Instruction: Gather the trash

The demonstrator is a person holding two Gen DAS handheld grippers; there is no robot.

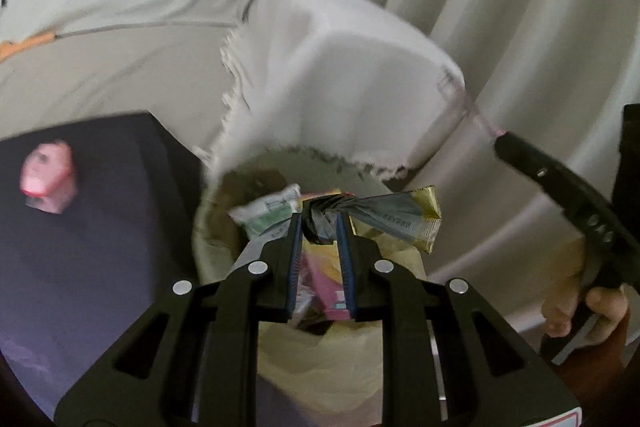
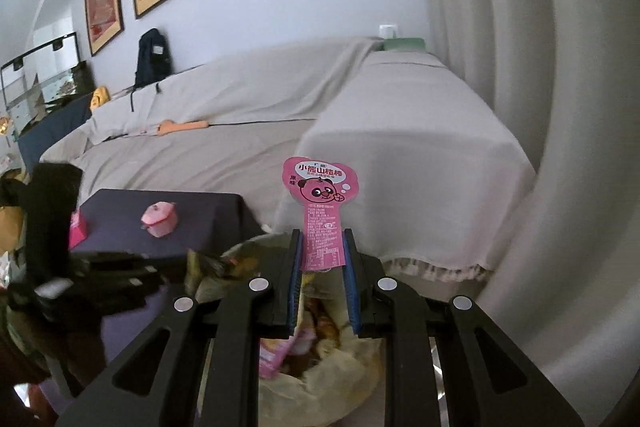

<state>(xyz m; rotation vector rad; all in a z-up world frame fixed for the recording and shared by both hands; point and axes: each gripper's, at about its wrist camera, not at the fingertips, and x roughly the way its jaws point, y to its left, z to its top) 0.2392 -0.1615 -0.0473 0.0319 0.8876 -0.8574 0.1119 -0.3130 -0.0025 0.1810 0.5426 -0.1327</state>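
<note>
My left gripper [image 1: 319, 227] is clenched on a crumpled grey-and-gold wrapper [image 1: 394, 217], pinched at its twisted middle so the long end trails off to the right of my fingertips. Directly below and just ahead of the fingers sits the open trash bin [image 1: 208, 227], its pale liner already holding a white-green packet [image 1: 268, 211] and pink wrappers. So the drop is straight down; I judge I only need to part the fingers here, though the trailing end reaches toward the rim and could catch there.

My right gripper [image 2: 322, 247] grasps a pink bear-print wrapper [image 2: 322, 195] by its narrow stem, the long axis standing upright out of the fingers, round head on top. The bin lies beneath this one too, so both hands look equally placed.

Farther left of both grippers, a dark table [image 2: 192, 227] carries more pink trash [image 2: 159, 219]. Beyond lies a cloth-covered sofa [image 2: 400, 131].
</note>
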